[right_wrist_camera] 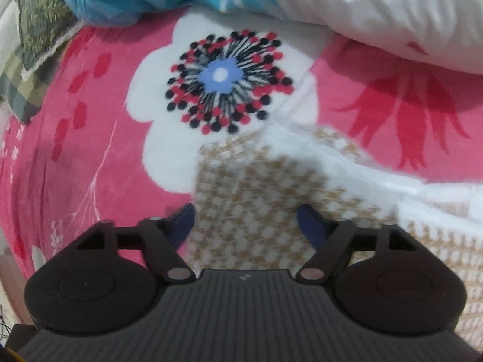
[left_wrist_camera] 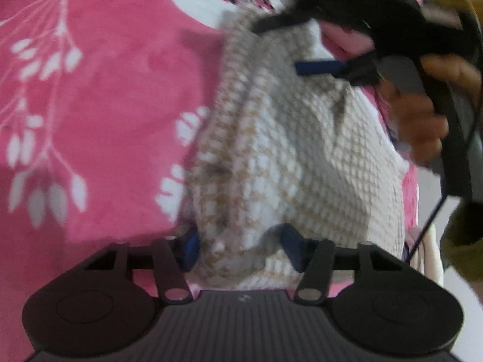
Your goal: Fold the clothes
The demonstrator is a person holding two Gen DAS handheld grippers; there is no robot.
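Bedspread (left_wrist_camera: 90,96) in pink floral fills most of both views, white pillow (right_wrist_camera: 392,9) along its far edge. We've got the beige-and-white knit garment (left_wrist_camera: 286,157) bunched near the bedspread's right edge. Left gripper (left_wrist_camera: 241,249) is spread wide around a fold, right gripper (right_wrist_camera: 246,226) spread wide over the cloth too.

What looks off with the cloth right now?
The houndstooth cloth lies bunched and creased on the pink bedsheet, edges askew. Both the left gripper and right gripper are open. No damage visible.
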